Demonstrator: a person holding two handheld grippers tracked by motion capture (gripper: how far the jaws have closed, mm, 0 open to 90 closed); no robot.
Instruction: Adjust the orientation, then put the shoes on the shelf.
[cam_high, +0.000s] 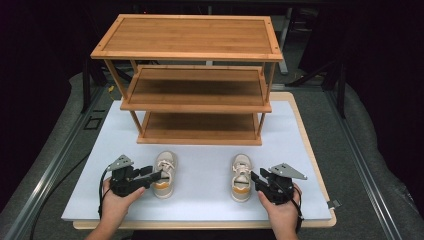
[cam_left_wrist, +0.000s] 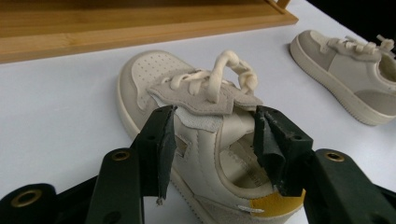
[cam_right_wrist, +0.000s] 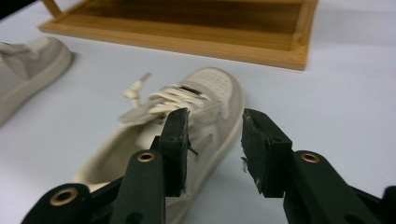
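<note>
Two small cream shoes with yellow heel patches stand on the white mat, toes toward the rack. My left gripper (cam_high: 154, 176) is at the left shoe (cam_high: 164, 175) from its left side. In the left gripper view its jaws (cam_left_wrist: 215, 135) stand wide apart astride that shoe's (cam_left_wrist: 154, 74) collar, one beside the outer wall and one at the opening's far side. My right gripper (cam_high: 254, 178) is at the right shoe (cam_high: 241, 177). In the right gripper view the gripper (cam_right_wrist: 215, 135) is open, one jaw over the shoe (cam_right_wrist: 210, 86) and the other out past its edge.
A three-tier bamboo shoe rack (cam_high: 200, 107) stands at the back of the white mat (cam_high: 200, 200), its bottom shelf (cam_right_wrist: 187, 28) just beyond the shoes' toes. Each gripper view also shows the other shoe (cam_left_wrist: 345, 70) (cam_right_wrist: 28, 65) off to one side. Dark floor surrounds the table.
</note>
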